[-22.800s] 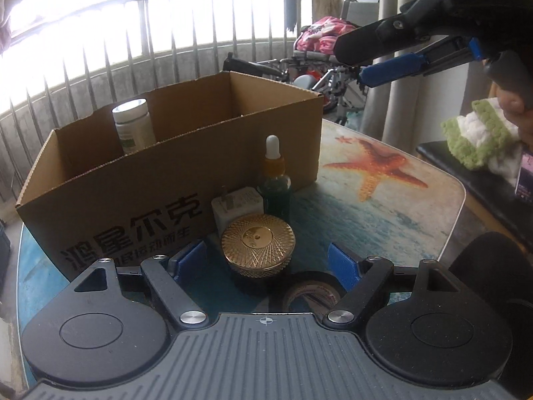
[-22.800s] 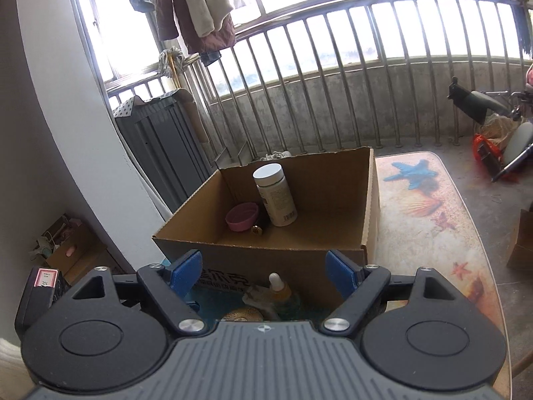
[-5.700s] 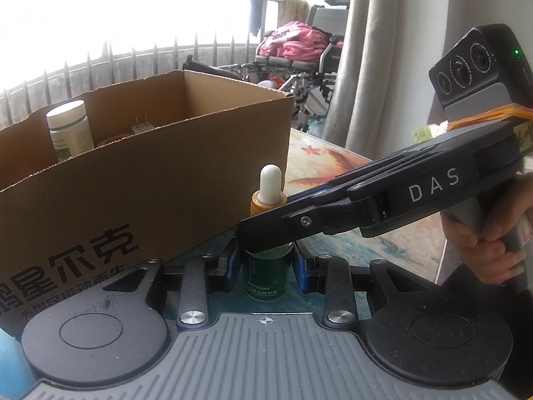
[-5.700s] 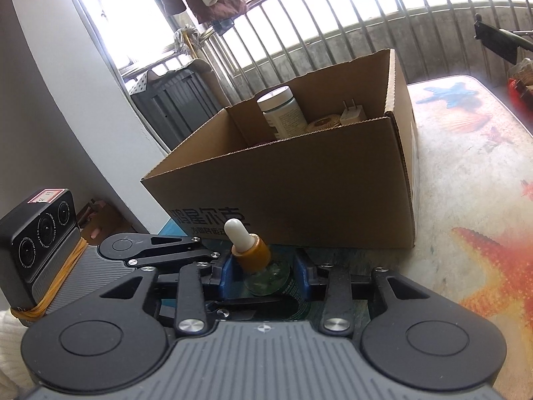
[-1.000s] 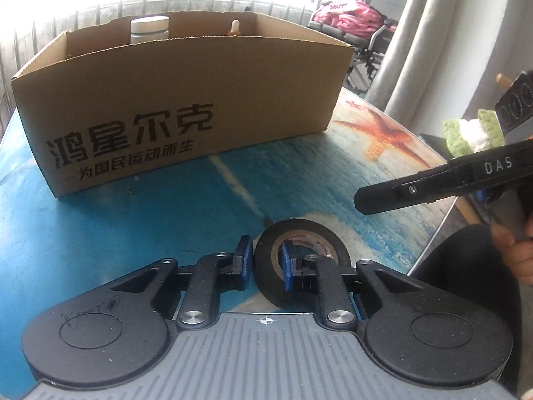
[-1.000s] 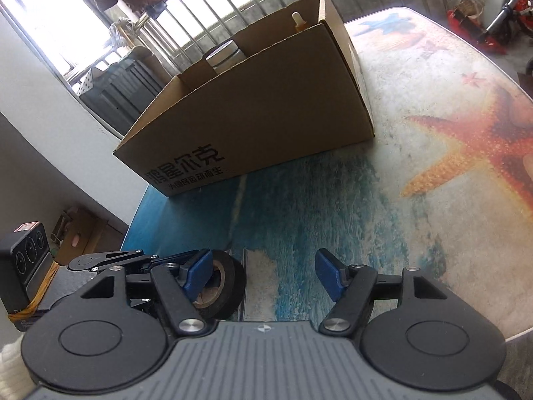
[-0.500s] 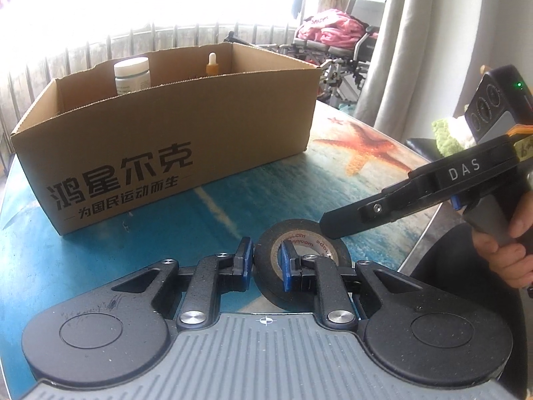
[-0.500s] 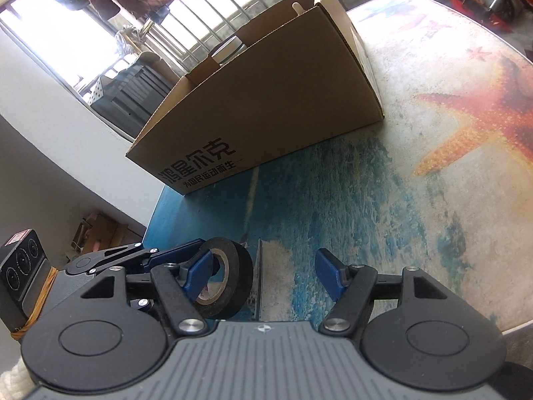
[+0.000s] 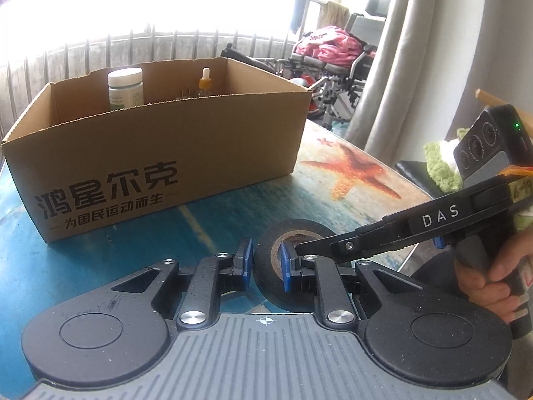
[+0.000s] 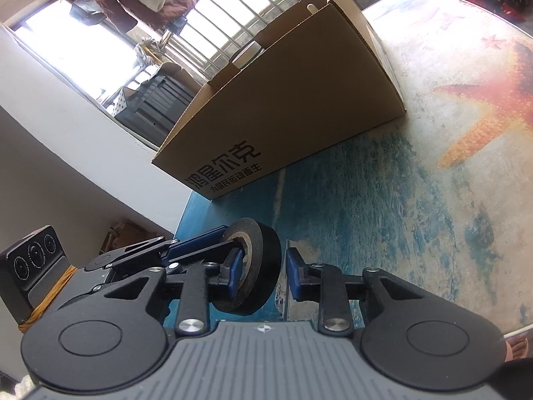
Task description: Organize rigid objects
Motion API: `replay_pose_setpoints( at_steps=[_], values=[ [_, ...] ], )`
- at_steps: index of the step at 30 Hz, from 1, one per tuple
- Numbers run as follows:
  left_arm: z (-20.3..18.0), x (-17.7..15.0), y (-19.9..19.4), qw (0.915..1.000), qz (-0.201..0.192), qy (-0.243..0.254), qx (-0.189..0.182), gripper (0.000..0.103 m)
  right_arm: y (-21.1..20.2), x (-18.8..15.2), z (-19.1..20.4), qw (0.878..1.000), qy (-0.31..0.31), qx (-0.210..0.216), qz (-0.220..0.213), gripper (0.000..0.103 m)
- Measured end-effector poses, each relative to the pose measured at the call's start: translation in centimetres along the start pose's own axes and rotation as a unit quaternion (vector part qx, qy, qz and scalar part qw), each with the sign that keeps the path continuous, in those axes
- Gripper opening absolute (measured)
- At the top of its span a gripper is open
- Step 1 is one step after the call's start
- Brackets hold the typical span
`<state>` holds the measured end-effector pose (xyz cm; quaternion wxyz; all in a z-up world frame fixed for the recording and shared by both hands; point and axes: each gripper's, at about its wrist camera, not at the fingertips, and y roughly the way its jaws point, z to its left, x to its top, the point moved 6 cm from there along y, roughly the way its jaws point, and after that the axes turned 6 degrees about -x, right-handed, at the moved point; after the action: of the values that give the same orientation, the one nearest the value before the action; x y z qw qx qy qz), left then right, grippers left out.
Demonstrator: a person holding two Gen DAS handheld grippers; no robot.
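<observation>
A black tape roll [image 9: 294, 233] stands on edge, pinched through its wall by my left gripper [image 9: 265, 263], just above the blue table. In the right wrist view the roll [image 10: 263, 266] sits between the fingers of my right gripper [image 10: 265, 273]. The left pad touches the roll's open face and the right pad stands a small gap away. The cardboard box [image 9: 160, 153] stands behind, holding a white bottle [image 9: 125, 88] and a dropper bottle [image 9: 205, 83].
The table top [image 9: 349, 173] carries a sea print with an orange starfish. Its right edge drops off by a curtain and a dark stool. A wheelchair with pink cloth stands beyond the box. A wall and railing lie left of the box [image 10: 299, 100].
My left gripper has lifted the tape roll slightly. My right gripper has come in from the right and narrowed its fingers around the roll.
</observation>
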<state>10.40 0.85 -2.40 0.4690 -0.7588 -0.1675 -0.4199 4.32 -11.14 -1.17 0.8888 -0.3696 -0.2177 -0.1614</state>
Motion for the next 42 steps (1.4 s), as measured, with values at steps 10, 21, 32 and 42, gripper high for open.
replay_pose_setpoints(
  at_steps=[10, 21, 32, 42],
  values=[
    [-0.6, 0.3, -0.5, 0.9998, -0.009, 0.020, 0.001, 0.016, -0.6, -0.3, 0.6, 0.998, -0.038, -0.035, -0.041, 0.022],
    [-1.2, 2.7, -3.0, 0.9974, -0.053, 0.049, 0.006, 0.014, -2.8, 0.9, 3.5, 0.987, -0.107, -0.052, -0.107, 0.022],
    [-0.1, 8.9, -7.4, 0.9866, -0.120, 0.101, 0.045, 0.015, -5.2, 5.8, 9.6, 0.964, -0.190, -0.024, -0.182, 0.022],
    [10.7, 15.9, -3.7, 0.9910, -0.066, 0.071, 0.093, 0.014, 2.5, 14.9, 17.3, 0.962, -0.253, -0.022, -0.102, 0.022]
  ],
)
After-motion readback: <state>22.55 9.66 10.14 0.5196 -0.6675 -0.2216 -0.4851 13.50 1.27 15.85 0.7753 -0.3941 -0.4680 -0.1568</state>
